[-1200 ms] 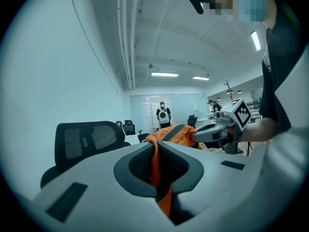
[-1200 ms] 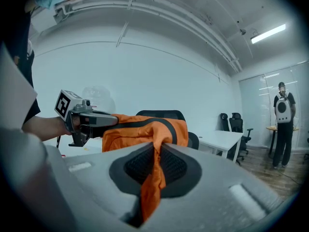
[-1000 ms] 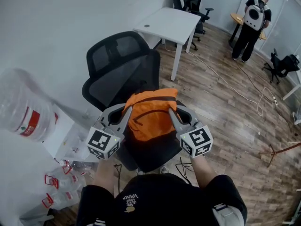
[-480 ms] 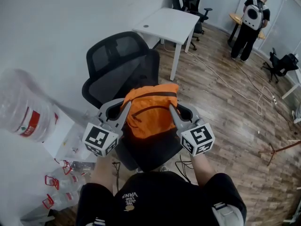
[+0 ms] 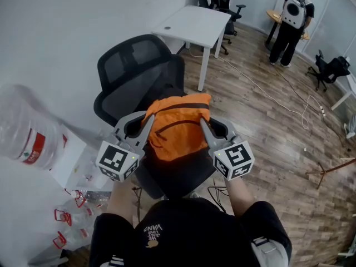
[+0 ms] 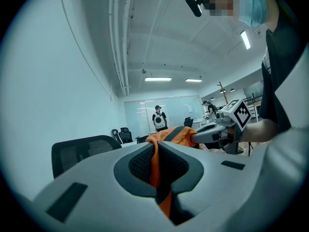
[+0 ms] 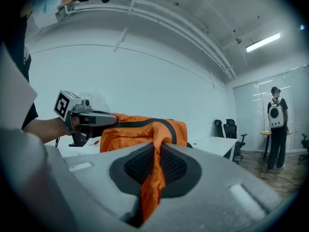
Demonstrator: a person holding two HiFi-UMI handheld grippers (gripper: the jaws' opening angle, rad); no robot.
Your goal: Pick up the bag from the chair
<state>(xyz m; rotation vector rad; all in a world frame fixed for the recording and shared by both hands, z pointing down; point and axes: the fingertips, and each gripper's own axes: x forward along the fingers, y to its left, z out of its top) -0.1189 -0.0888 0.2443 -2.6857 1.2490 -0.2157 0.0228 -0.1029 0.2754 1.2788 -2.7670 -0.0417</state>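
Bag [image 5: 178, 129] (in left gripper [image 5: 149, 124], right gripper [image 5: 202, 127])

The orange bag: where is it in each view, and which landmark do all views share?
Head view: bag at centre, below the chair back.
Left gripper view: bag low centre, pinched by the left gripper.
Right gripper view: bag centre, pinched by the right gripper.
Shared landmark: the standing person with a white backpack.
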